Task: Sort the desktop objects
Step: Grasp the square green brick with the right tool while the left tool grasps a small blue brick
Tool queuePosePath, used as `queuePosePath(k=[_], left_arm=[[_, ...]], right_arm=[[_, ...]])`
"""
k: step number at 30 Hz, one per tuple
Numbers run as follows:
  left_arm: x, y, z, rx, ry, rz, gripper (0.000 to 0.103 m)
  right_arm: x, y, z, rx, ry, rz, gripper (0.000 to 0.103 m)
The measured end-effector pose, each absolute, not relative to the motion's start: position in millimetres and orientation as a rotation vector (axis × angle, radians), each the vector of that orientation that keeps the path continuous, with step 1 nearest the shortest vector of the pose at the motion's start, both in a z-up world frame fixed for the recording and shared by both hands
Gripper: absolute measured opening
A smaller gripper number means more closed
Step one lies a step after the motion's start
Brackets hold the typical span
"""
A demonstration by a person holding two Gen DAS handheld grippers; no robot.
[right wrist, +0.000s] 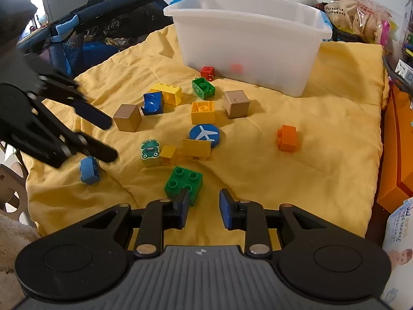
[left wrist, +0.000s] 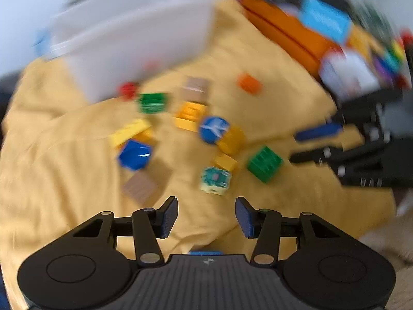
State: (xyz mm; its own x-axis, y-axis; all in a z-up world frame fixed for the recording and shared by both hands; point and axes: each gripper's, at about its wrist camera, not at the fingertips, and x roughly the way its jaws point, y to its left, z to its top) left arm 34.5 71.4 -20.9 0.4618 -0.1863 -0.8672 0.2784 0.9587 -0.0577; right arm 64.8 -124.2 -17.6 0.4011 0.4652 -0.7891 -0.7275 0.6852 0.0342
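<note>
Left gripper (right wrist: 112, 137): jaws spread, nothing between them, hovering over the yellow cloth (right wrist: 322, 129); a light-blue brick (right wrist: 89, 170) lies just below its lower finger. The left wrist view is blurred. Right gripper (right wrist: 202, 208): jaws released and empty; a green brick (right wrist: 182, 182) sits just ahead of its left pad (right wrist: 183, 206), partly hidden by it. Further ahead lie the frog block (right wrist: 149, 153), plane disc (right wrist: 204, 134) and yellow bricks. An orange brick (right wrist: 287, 138) lies ahead to the right. The white bin (right wrist: 247, 41) stands beyond all.
</note>
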Motion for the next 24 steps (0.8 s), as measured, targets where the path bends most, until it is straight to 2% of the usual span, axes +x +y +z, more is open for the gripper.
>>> queuePosePath(k=[3,6,7,11,19,24], left_arm=[[7,102,-21,-0.242,1.025,-0.174,0.054],[-19,133,-43,-0.645,0.982,-0.083,0.048],[-25,140,-53,-0.726,0.985,-0.046,0.037],[-39,155,-77,-0.908,0.972,0.047,0.035],[-35,142,-95,-0.885,0.944,0.070,0.029],[-12,97,-63,-0.384,0.972,0.021,0.021]], right_arm=[[67,-123,-19,-0.340,0.878,0.783,0.032],[70,-120,-21,-0.330,0.891,0.799,0.032],[70,-119,-20,-0.332,0.885,0.807,0.032],[66,-115,-18,-0.387,0.858,0.839,0.036],[61,-120,-22,-0.395,0.869,0.874,0.037],[60,-123,-19,-0.383,0.854,0.859,0.036]])
